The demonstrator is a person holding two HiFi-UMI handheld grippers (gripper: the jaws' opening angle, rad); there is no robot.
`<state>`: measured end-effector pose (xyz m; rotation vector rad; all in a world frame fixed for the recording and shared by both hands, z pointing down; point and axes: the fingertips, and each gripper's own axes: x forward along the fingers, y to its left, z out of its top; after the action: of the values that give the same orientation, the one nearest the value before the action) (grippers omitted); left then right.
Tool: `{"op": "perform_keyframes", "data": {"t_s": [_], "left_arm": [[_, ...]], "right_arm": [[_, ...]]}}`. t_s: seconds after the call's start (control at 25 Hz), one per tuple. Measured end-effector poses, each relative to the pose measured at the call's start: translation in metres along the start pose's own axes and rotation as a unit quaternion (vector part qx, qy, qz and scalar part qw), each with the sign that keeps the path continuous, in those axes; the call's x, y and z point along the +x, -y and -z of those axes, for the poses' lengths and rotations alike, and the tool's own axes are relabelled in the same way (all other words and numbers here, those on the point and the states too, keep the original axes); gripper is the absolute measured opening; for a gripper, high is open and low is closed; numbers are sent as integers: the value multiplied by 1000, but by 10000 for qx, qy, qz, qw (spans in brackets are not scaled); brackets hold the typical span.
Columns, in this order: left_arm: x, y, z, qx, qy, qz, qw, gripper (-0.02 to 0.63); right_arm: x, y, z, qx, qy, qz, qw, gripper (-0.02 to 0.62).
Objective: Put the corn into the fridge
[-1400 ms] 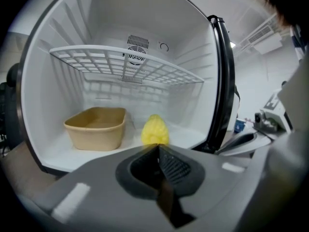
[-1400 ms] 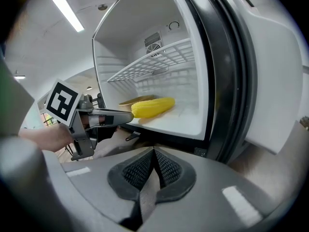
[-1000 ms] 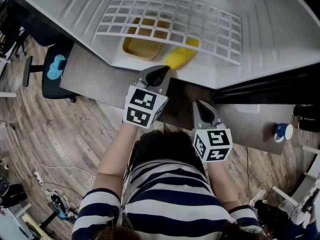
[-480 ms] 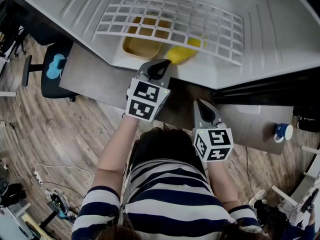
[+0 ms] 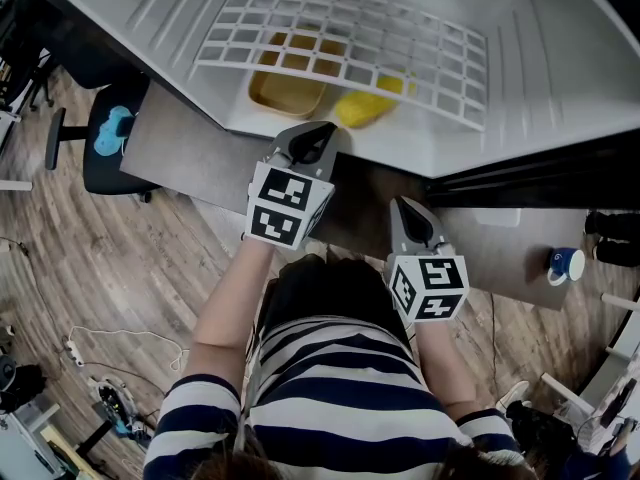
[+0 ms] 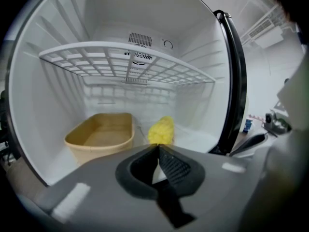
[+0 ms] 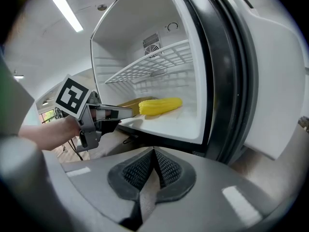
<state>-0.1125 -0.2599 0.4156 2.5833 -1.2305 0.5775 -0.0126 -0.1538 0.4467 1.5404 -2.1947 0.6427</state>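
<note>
The corn (image 5: 368, 108) is laid in the fridge (image 5: 545, 63) beside a tan tub (image 5: 285, 95). The left gripper (image 5: 324, 130) and right gripper (image 5: 402, 206) are clenched, empty.

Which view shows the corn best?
Right gripper view: the corn lies side-on, its whole length clear on the fridge floor. The left gripper view shows it end-on and foreshortened, beside the tub. The head view shows it partly behind the wire shelf.

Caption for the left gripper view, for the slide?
Corn lies on the fridge floor beside a tan tub; left claw shut, empty.
</note>
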Motion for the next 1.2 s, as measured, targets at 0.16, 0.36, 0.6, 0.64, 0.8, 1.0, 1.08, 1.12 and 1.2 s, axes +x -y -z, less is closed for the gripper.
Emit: {"op": "perform_keyframes", "data": {"t_s": [0.16, 0.36, 0.6, 0.64, 0.8, 1.0, 1.08, 1.12, 1.2], "left_arm": [[-14, -4, 3, -115, 70, -167, 9998, 0], [-33, -11, 7, -270, 151, -402, 9987, 0], [-54, -19, 13, -454, 229, -641, 9966, 0], [-57, -19, 15, -498, 225, -661, 9963, 0], [-68, -19, 28, -623, 127, -692, 9956, 0], [-78, -18, 43, -807, 7, -744, 9940, 0], [-82, -17, 49, -901, -34, -782, 9929, 0], [-84, -17, 52, -948, -50, -809, 9922, 0], [-89, -17, 56, -1026, -79, -858, 9910, 0]], "right_arm": [[0, 0, -2, -10, 28, -8, 10000, -3], [-1, 1, -6, -17, 76, 10, 10000, -3], [-1, 2, -10, -27, 125, 43, 9999, -3], [0, 2, -10, -29, 128, 47, 9999, -3], [-1, 3, -11, -38, 125, 59, 9999, -3], [1, 2, -12, -47, 130, 42, 9999, -3], [1, 2, -13, -52, 132, 26, 9999, -3], [2, 2, -13, -56, 132, 19, 9999, -3], [2, 1, -14, -66, 130, 10, 9999, -3]]}}
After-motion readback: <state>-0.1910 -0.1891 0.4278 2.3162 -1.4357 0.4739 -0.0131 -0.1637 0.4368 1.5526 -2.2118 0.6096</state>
